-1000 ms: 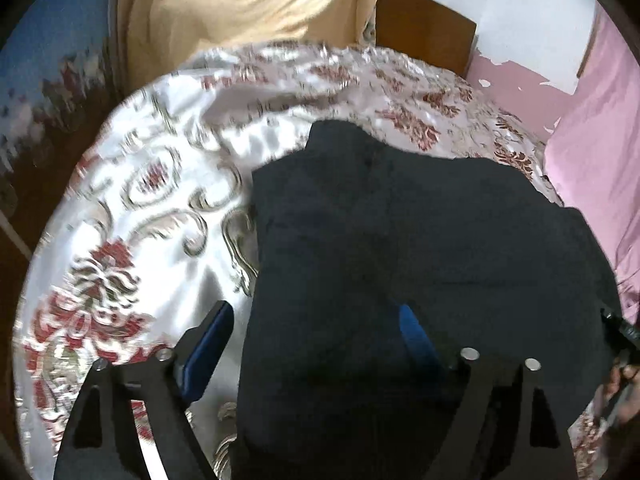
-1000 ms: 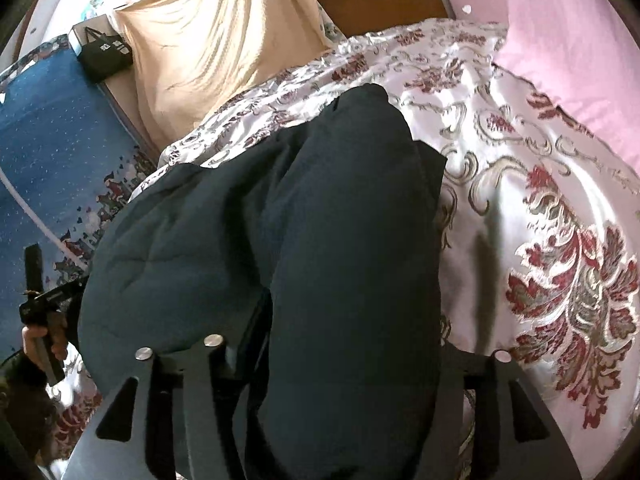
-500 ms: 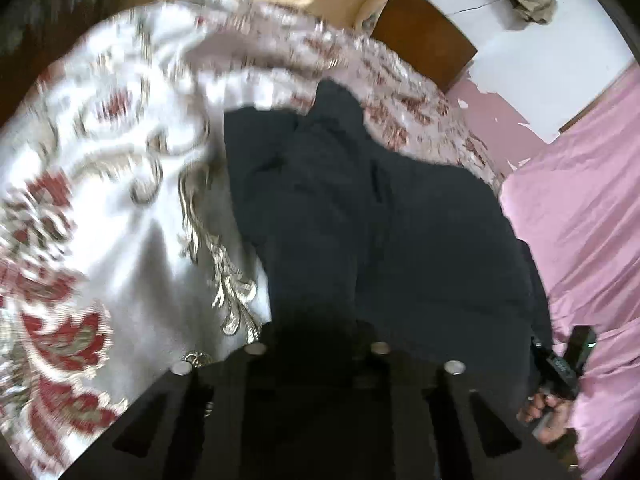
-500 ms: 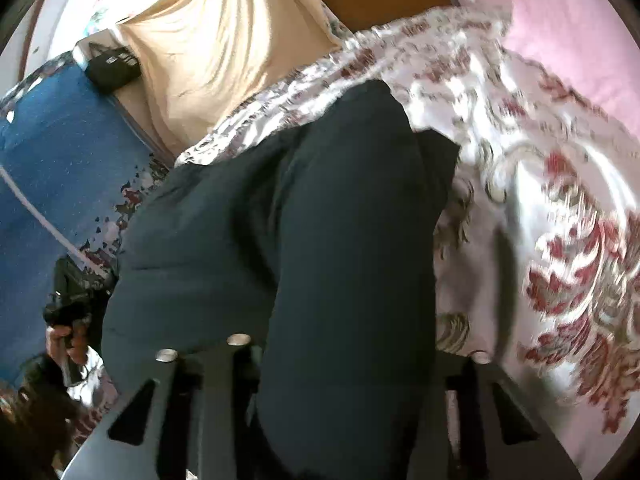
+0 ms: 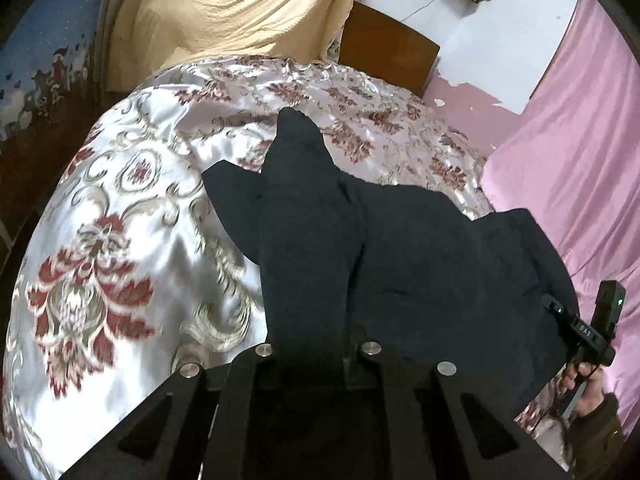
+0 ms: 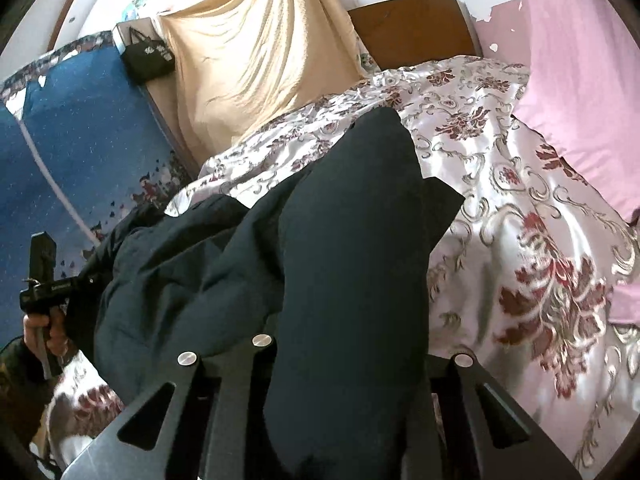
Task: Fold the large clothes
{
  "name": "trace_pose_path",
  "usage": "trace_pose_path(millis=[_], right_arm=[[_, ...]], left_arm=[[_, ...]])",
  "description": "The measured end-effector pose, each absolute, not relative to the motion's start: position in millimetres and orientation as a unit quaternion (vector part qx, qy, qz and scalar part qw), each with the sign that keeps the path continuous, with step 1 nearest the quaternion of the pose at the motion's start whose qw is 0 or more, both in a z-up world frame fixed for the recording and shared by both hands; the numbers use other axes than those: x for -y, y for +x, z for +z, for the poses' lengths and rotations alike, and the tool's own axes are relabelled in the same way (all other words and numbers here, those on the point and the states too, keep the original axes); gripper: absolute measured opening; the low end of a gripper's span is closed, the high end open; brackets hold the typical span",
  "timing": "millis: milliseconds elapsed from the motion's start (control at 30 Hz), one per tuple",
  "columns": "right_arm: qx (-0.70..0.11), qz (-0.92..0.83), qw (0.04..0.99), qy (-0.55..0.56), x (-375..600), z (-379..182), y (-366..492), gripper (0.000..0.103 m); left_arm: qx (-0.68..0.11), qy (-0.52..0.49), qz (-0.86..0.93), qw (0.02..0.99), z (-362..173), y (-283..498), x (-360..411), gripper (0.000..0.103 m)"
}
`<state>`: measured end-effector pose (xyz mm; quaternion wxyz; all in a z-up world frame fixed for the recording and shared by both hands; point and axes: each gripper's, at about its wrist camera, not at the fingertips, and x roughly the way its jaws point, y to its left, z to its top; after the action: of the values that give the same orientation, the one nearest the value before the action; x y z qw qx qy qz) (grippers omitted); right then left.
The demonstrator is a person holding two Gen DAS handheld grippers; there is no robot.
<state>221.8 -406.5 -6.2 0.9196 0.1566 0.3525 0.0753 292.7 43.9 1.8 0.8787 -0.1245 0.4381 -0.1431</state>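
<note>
Pinching the dark garment (image 5: 420, 264) — left gripper (image 5: 310, 354); right gripper (image 6: 344, 360) jaws hidden, state unclear.

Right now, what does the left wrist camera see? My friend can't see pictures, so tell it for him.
The left gripper is closed on a fold of a dark garment that lies on a shiny flowered bedspread. A cream cloth hangs behind the bed.
</note>
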Motion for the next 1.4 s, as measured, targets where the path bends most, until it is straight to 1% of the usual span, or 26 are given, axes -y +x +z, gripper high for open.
trace_pose_path(millis=[33,133,167,333,367,400,433,467,533,567,600,633,667,700,767,833,900,1067,1200,1400], right_arm=[[-0.358,0.070,0.918,0.156,407,-10,219,0.019],[-0.377,0.052,0.908,0.174,412,-25,218,0.025],[-0.384,0.045,0.905,0.176,414,-30,217,0.029],[-0.403,0.018,0.898,0.177,417,-47,213,0.042],[-0.405,0.012,0.897,0.176,416,-49,213,0.047],[-0.408,0.006,0.896,0.175,416,-50,212,0.050],[-0.409,0.000,0.896,0.172,416,-50,211,0.051],[-0.409,-0.007,0.897,0.166,414,-50,210,0.056],[-0.408,-0.017,0.900,0.155,411,-47,206,0.058],[-0.407,-0.023,0.901,0.149,409,-45,203,0.061],[-0.407,-0.028,0.901,0.145,408,-44,201,0.069],[-0.404,-0.037,0.903,0.140,406,-41,197,0.075],[-0.398,-0.044,0.906,0.135,404,-38,192,0.087],[-0.393,-0.048,0.909,0.131,403,-34,188,0.090],[-0.384,-0.058,0.914,0.122,399,-26,177,0.091],[-0.374,-0.071,0.918,0.114,397,-17,166,0.093],[-0.360,-0.077,0.923,0.108,394,-8,154,0.100],[-0.330,-0.078,0.937,0.084,376,19,119,0.100],[-0.311,-0.079,0.945,0.071,361,36,90,0.101],[-0.283,-0.066,0.955,0.055,334,53,45,0.101]], left_arm=[[-0.442,-0.120,-0.138,0.878,-2,291,-43,0.012],[-0.453,-0.112,-0.112,0.877,-17,286,-41,0.017],[-0.457,-0.112,-0.103,0.877,-21,285,-41,0.019],[-0.466,-0.099,-0.056,0.877,-30,283,-41,0.039],[-0.467,-0.094,-0.045,0.878,-30,281,-40,0.041],[-0.466,-0.090,-0.037,0.879,-30,280,-39,0.048],[-0.466,-0.086,-0.031,0.880,-30,277,-39,0.059],[-0.461,-0.083,-0.023,0.883,-28,273,-38,0.064],[-0.447,-0.079,-0.014,0.891,-23,264,-36,0.080],[-0.442,-0.075,-0.008,0.894,-20,260,-34,0.083],[-0.438,-0.072,-0.002,0.896,-17,256,-32,0.087],[-0.432,-0.069,0.001,0.899,-14,251,-30,0.088],[-0.429,-0.068,0.001,0.901,-12,247,-29,0.089],[-0.427,-0.065,0.001,0.902,-9,242,-26,0.091],[-0.423,-0.057,0.001,0.904,-4,231,-20,0.091],[-0.417,-0.052,-0.003,0.907,2,221,-14,0.091],[-0.405,-0.050,-0.004,0.913,10,208,-10,0.091],[-0.376,-0.053,-0.007,0.925,30,175,-4,0.093],[-0.356,-0.059,-0.010,0.932,42,146,-2,0.095],[-0.330,-0.058,-0.018,0.942,49,101,6,0.097]])
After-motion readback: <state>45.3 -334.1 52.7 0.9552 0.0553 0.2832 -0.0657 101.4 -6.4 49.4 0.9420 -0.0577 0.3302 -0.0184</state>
